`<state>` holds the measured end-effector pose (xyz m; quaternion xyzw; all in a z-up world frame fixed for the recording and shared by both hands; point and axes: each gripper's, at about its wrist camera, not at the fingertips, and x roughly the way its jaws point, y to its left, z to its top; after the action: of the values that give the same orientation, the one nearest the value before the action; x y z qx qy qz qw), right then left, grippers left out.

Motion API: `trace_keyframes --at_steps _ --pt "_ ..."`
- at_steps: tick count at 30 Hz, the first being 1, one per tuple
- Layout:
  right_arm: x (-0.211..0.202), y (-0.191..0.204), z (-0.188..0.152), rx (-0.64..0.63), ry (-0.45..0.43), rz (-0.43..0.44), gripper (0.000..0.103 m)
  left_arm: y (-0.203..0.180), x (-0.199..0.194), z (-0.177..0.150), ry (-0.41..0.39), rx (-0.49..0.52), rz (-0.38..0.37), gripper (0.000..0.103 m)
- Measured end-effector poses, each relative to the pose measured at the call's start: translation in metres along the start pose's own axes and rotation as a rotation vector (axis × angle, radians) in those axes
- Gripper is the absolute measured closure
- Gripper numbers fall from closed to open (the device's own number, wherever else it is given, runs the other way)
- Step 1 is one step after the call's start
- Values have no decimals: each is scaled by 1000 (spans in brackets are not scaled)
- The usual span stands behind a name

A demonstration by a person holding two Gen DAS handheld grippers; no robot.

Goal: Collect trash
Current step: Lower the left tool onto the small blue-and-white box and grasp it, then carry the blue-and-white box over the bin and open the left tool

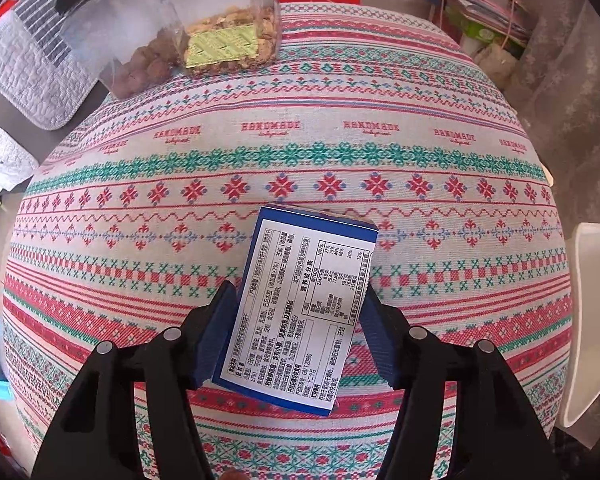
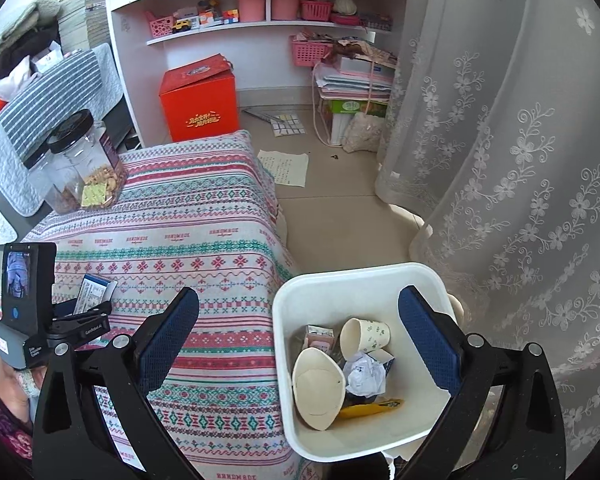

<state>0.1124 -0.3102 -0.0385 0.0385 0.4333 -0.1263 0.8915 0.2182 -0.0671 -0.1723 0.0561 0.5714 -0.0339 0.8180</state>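
My left gripper (image 1: 298, 312) is shut on a small blue box (image 1: 300, 304) with a white printed label, held just above the patterned tablecloth (image 1: 300, 152). The same box shows in the right wrist view (image 2: 94, 290), clamped by the left gripper (image 2: 86, 312) at the table's left side. My right gripper (image 2: 300, 340) is open and empty, above the white trash bin (image 2: 364, 276) beside the table. The bin holds paper cups (image 2: 366, 336), a crumpled paper ball (image 2: 366, 376), a yellow wrapper (image 2: 370, 408) and small cartons.
Two clear jars of snacks (image 1: 220, 40) with black lids stand at the table's far left corner (image 2: 82, 160). The bin's rim (image 1: 592, 320) shows off the table's right edge. A red box (image 2: 200, 100), shelves, papers on the floor and a lace curtain (image 2: 520, 160) lie beyond.
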Motion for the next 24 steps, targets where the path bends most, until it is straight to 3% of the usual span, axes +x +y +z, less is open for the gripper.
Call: trace_keyframes --at_steps 7,12,18,24 --pt "5 43 -3 -47 31 73 7 55 -20 -26 -50 -158 13 44" --pt "-1 64 -8 -93 16 94 7 80 -60 -41 -178 -238 53 44" --pt "-14 57 -12 -116 -57 39 7 62 -115 -38 -381 -260 31 43" --pt "-32 20 -9 -83 -165 -58 7 18 -156 -32 -466 -248 -69 43"
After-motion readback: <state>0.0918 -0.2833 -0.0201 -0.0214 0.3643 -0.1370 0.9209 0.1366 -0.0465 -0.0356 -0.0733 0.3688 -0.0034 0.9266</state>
